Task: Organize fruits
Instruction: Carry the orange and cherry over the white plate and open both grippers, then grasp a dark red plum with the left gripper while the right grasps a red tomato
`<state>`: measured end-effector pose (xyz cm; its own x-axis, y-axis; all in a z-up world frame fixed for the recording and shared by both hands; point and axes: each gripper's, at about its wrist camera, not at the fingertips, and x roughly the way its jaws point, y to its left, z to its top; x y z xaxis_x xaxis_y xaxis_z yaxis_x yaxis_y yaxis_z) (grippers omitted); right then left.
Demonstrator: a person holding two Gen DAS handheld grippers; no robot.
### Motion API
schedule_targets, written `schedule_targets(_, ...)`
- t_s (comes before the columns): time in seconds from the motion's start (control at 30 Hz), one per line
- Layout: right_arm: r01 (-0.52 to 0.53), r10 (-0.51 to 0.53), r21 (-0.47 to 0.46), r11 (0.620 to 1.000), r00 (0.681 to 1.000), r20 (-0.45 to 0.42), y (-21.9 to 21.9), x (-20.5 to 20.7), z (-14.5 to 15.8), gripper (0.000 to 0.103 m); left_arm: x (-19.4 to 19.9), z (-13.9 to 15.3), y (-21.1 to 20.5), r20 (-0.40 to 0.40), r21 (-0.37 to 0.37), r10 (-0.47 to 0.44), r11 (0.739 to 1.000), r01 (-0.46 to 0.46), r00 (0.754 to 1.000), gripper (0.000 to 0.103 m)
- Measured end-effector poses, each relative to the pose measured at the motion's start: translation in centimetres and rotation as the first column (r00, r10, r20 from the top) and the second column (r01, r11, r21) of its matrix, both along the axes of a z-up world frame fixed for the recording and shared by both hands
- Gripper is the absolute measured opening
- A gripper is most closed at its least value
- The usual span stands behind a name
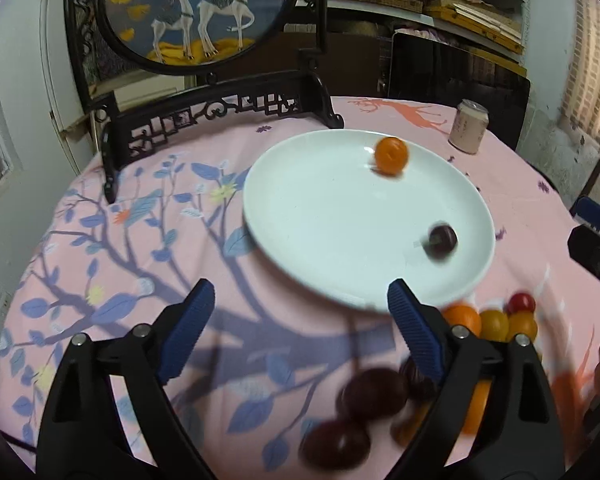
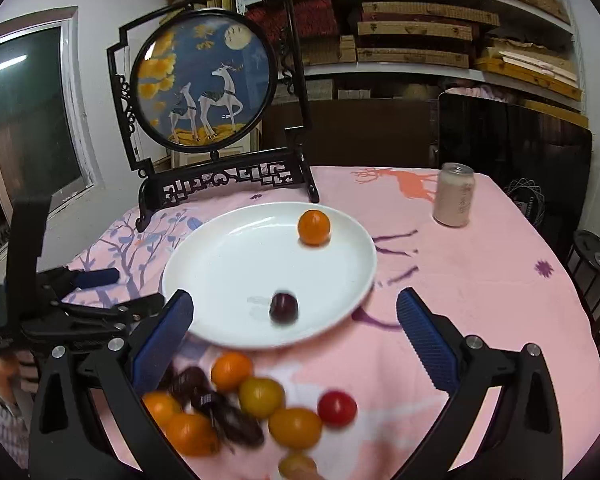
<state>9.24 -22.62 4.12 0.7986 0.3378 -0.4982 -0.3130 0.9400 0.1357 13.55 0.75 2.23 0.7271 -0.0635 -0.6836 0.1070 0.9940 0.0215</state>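
White ceramic plate sits on the pink printed tablecloth in front of a black carved stand holding a round deer picture. Two fruits lie on the plate: an orange fruit near the far rim and a dark purple fruit near the front rim, well apart.

Remaining fruit lies in a loose pile on the cloth just in front of the plate: orange, yellow, one red and several dark pieces, partly blurred.

Left gripper: jaws spread wide, empty, hovering over the cloth at the plate's near edge, with dark fruits below it.

Right gripper: jaws spread wide, empty, positioned above the pile.

A pale drink can stands upright, well to the right of the plate.
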Motion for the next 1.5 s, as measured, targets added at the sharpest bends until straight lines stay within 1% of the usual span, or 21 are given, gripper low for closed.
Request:
schedule_targets(0.1, 0.02, -0.018, 0.04, 0.999, 0.999, -0.052, -1.3, -1.0, -1.3, 0.102, -1.9, -0.6, 0.0, -0.001, 0.032, -0.006, 0.999, 0.006, 1.0, 0.091)
schedule_targets(0.17, 0.033, -0.026, 0.074, 0.997, 0.996, -0.087, -2.2, -1.4, -1.8, 0.102, -2.8, -0.9, 0.1, -0.014, 0.021, -0.017, 1.0, 0.017, 1.0, 0.091)
schedule_targets(0.23, 0.048, -0.039, 0.093, 0.994, 0.995, -0.094, -2.7, -1.7, -2.0, 0.102, -3.7, -1.0, 0.0, -0.014, 0.008, -0.038, 0.999, 0.038, 0.999, 0.091)
schedule_targets(0.33, 0.057, -0.048, 0.105, 0.993, 0.995, -0.087, -3.0, -2.2, -1.9, 0.102, -4.6, -1.0, -0.2, -0.006, 0.011, -0.061, 0.998, 0.061, 0.998, 0.091)
schedule_targets(0.43, 0.066, -0.055, 0.106, 0.992, 0.994, -0.096, -3.2, -2.3, -2.1, 0.102, -5.4, -1.4, 0.0, -0.017, 0.022, -0.057, 0.998, 0.057, 0.998, 0.091)
schedule_targets(0.57, 0.063, -0.049, 0.135, 0.989, 0.994, -0.102, -3.6, -3.0, -2.2, 0.102, -7.2, -1.9, 0.6, -0.038, 0.006, -0.081, 0.997, 0.081, 0.996, 0.091)
schedule_targets(0.73, 0.046, -0.027, 0.17, 0.984, 0.993, -0.111, -3.9, -4.8, -2.7, 0.102, -8.0, -2.9, -0.9, -0.059, 0.083, -0.127, 0.988, 0.131, 0.99, 0.09)
schedule_targets(0.77, 0.039, -0.019, 0.176, 0.984, 0.993, -0.115, -3.9, -5.1, -2.7, 0.102, -8.0, -3.1, -1.1, -0.066, 0.089, -0.134, 0.986, 0.139, 0.989, 0.086)
schedule_targets(0.8, 0.022, 0.0, 0.185, 0.983, 0.993, -0.117, -3.8, -5.6, -2.9, 0.102, -7.9, -3.3, -1.3, -0.075, 0.09, -0.14, 0.985, 0.147, 0.987, 0.079)
schedule_targets(0.9, -0.02, 0.041, 0.186, 0.982, 0.993, -0.112, -3.2, -6.6, -3.0, 0.102, -7.5, -3.6, -1.2, -0.092, 0.076, -0.151, 0.985, 0.158, 0.984, 0.069)
schedule_targets(0.93, -0.039, 0.059, 0.181, 0.983, 0.993, -0.106, -2.9, -7.0, -2.9, 0.102, -7.4, -3.6, -1.2, -0.093, 0.073, -0.152, 0.985, 0.159, 0.984, 0.064)
schedule_targets(1.03, -0.08, 0.096, 0.167, 0.983, 0.991, -0.09, -2.1, -7.8, -2.8, 0.102, -7.0, -4.0, -1.1, -0.11, 0.063, -0.156, 0.984, 0.164, 0.982, 0.056)
schedule_targets(1.1, -0.118, 0.133, 0.158, 0.98, 0.987, -0.087, -1.4, -8.4, -2.8, 0.102, -6.6, -4.3, -1.2, -0.126, 0.074, -0.154, 0.984, 0.164, 0.98, 0.042)
schedule_targets(1.13, -0.136, 0.15, 0.15, 0.979, 0.985, -0.086, -1.1, -8.8, -2.9, 0.102, -6.5, -4.5, -1.2, -0.133, 0.07, -0.158, 0.983, 0.168, 0.978, 0.039)
schedule_targets(1.27, -0.235, 0.242, 0.098, 0.967, 0.968, -0.061, 0.8, -10.5, -2.8, 0.102, -6.5, -4.5, -1.2, -0.134, 0.069, -0.158, 0.983, 0.169, 0.978, 0.038)
schedule_targets(1.37, -0.276, 0.279, 0.064, 0.959, 0.959, -0.044, 1.8, -11.3, -2.5, 0.102, -6.5, -4.2, -0.9, -0.121, 0.07, -0.138, 0.987, 0.147, 0.983, 0.038)
schedule_targets(1.4, -0.282, 0.285, 0.045, 0.958, 0.957, -0.06, 2.2, -11.3, -2.6, 0.1, -6.5, -4.1, -0.6, -0.117, 0.061, -0.13, 0.989, 0.138, 0.985, 0.038)
schedule_targets(1.43, -0.284, 0.286, 0.029, 0.958, 0.955, -0.082, 2.5, -11.2, -2.9, 0.09, -6.4, -3.9, -0.3, -0.116, 0.05, -0.12, 0.991, 0.127, 0.986, 0.038)
schedule_targets(1.47, -0.301, 0.3, 0.016, 0.954, 0.946, -0.121, 3.0, -11.1, -3.2, 0.083, -6.4, -3.9, 0.0, -0.116, 0.041, -0.113, 0.992, 0.118, 0.987, 0.038)
schedule_targets(1.5, -0.315, 0.313, 0.012, 0.949, 0.937, -0.156, 3.3, -10.9, -3.6, 0.073, -6.3, -3.9, 0.2, -0.118, 0.036, -0.103, 0.993, 0.108, 0.988, 0.038)
